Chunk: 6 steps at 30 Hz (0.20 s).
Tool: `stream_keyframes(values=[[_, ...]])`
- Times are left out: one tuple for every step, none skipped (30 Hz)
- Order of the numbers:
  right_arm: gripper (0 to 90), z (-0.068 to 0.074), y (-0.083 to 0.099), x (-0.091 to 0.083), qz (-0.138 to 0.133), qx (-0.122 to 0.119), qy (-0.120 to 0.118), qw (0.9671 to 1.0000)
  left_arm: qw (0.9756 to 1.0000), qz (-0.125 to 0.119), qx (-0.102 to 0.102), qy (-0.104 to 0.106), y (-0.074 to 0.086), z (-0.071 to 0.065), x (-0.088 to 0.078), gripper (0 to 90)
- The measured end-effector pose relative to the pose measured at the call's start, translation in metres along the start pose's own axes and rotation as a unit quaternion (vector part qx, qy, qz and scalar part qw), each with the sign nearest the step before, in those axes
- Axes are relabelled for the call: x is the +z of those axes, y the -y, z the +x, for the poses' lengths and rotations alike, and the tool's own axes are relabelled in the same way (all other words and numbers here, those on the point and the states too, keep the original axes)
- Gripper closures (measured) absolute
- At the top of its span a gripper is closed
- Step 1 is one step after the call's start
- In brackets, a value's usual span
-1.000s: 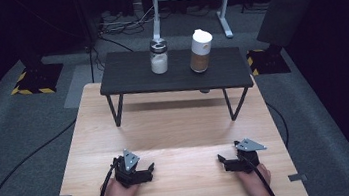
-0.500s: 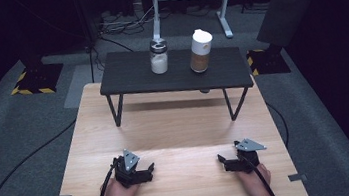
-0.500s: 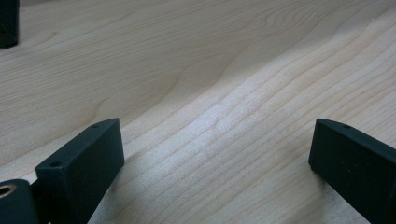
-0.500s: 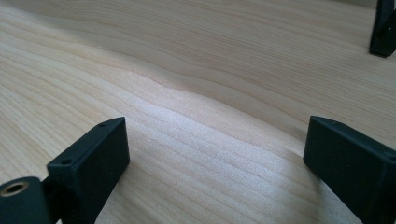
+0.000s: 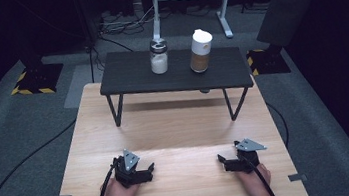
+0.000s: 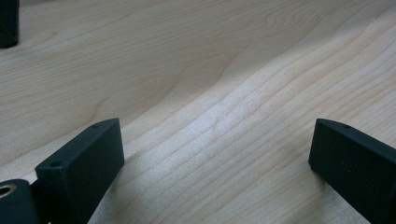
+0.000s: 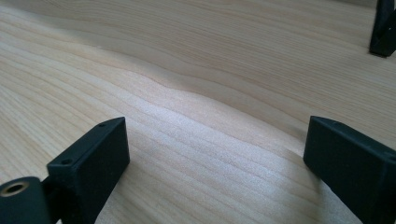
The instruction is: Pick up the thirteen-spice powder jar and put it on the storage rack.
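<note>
High view: my left tongs [image 5: 143, 171] and right tongs [image 5: 226, 162] rest on the wooden bench [image 5: 176, 128], well short of the black riser [image 5: 130, 81] carrying the white-powder jar [image 5: 158, 57] and brown-powder jar [image 5: 200, 50]. Both gripper views: jaws wide apart, gripping nothing.

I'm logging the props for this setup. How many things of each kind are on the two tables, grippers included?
Jars: 2, a glass jar of white powder and a white-lidded jar of brown powder, both on the black side table.
Grippers: 2, left gripper and right gripper, jaws open, resting on the wooden table.
Total: 4
</note>
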State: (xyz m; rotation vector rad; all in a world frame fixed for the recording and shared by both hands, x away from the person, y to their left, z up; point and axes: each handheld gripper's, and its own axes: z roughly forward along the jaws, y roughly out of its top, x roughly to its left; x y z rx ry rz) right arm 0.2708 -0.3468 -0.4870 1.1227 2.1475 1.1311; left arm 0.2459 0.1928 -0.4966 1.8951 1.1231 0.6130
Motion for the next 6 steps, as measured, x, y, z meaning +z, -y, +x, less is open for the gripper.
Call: stream_keyframes(values=[[6.7,0.0,0.0,0.0,0.0,0.0,0.0,1.0,1.0,0.0,0.001,0.0,-0.0001,0.0002,0.0,3.2],[6.6,0.0,0.0,0.0,0.0,0.0,0.0,1.0,1.0,0.0,0.001,0.0,-0.0001,0.0001,0.0,3.2],[6.6,0.0,0.0,0.0,0.0,0.0,0.0,1.0,1.0,0.0,0.001,0.0,0.0,0.0001,0.0,3.1],[6.6,0.0,0.0,0.0,0.0,0.0,0.0,1.0,1.0,0.0,0.001,0.0,0.0,0.0001,0.0,3.2],[6.7,0.0,0.0,0.0,0.0,0.0,0.0,1.0,1.0,0.0,0.0,0.0,0.0,0.0,0.0,3.2],[6.7,0.0,0.0,0.0,0.0,0.0,0.0,1.0,1.0,0.0,0.001,0.0,-0.0001,0.0002,0.0,3.2]])
